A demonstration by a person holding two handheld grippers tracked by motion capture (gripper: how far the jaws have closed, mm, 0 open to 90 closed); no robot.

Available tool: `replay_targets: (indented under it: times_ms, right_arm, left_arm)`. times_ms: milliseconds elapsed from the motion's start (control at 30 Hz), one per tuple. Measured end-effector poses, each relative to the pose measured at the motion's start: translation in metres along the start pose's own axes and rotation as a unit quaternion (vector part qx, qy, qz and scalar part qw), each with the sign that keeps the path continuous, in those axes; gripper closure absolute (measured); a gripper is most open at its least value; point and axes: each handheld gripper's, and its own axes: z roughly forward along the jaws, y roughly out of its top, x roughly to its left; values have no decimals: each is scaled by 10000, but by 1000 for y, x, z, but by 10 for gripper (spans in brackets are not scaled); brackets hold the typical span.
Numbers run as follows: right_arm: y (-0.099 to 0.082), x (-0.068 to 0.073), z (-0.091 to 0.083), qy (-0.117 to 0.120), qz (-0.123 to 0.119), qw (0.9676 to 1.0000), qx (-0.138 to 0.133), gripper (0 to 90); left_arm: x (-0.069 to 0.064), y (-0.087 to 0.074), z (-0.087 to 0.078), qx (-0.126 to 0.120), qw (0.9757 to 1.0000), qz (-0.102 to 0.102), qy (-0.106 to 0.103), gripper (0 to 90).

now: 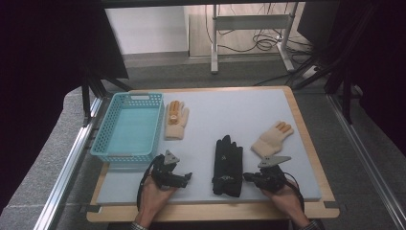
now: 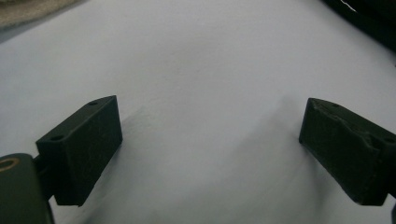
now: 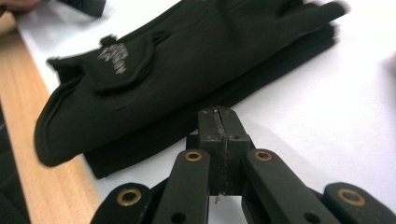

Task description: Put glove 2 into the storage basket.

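Observation:
A pair of black gloves (image 1: pixel 227 164) lies stacked near the front of the white mat (image 1: pixel 215 120), its cuff end with a small label towards me. My right gripper (image 1: pixel 247 177) rests just right of the cuff, jaws pressed together with nothing between them; in the right gripper view the black gloves (image 3: pixel 187 70) lie a short way past the shut tips (image 3: pixel 218 112). A cream glove (image 1: pixel 271 139) lies at the right, another cream glove (image 1: pixel 176 120) beside the basket. My left gripper (image 1: pixel 187 177) sits left of the black gloves, open over bare mat (image 2: pixel 201 84).
A light blue plastic basket (image 1: pixel 128 128) stands on the left part of the mat. The mat lies on a wooden board (image 1: pixel 306 143). Metal rails (image 1: pixel 364 153) run along both sides of the table.

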Motion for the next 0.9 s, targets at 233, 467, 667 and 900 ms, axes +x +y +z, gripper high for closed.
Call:
replay_targets:
  times_ms: [233, 467, 667, 900]
  right_arm:
    - [4, 9, 13, 122, -72, 9999, -3, 886]
    - [13, 19, 27, 194, -174, 9997, -29, 885]
    - [27, 28, 46, 159, -297, 9994, -59, 884]
    - [40, 38, 63, 27, -457, 9989, -87, 884]
  left_arm:
    - [7, -4, -4, 55, 9999, -16, 111, 25]
    - [15, -7, -7, 132, 9999, -24, 89, 13]
    - [20, -9, -9, 102, 9999, 95, -48, 20]
    - [18, -10, -8, 56, 10000, 31, 13, 15]
